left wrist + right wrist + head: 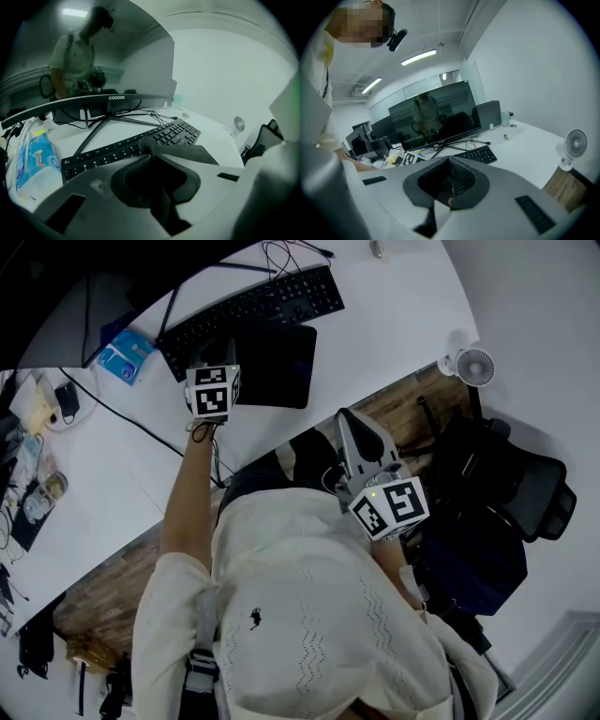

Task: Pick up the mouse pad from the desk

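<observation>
Mouse pad (277, 367), dark on the white worktop (394, 324) at upper centre below the keyboard (253, 306), is clamped at its left edge by the left gripper (148, 149), stretching rightward, while the right gripper (354, 420) is held closed and empty, well apart at lower right.

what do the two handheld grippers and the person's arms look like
Both the left gripper and right gripper are pale grey plastic wedges with dark pads, each carrying a white cube printed with black square markers. The person wears a cream knit top with short sleeves.
</observation>
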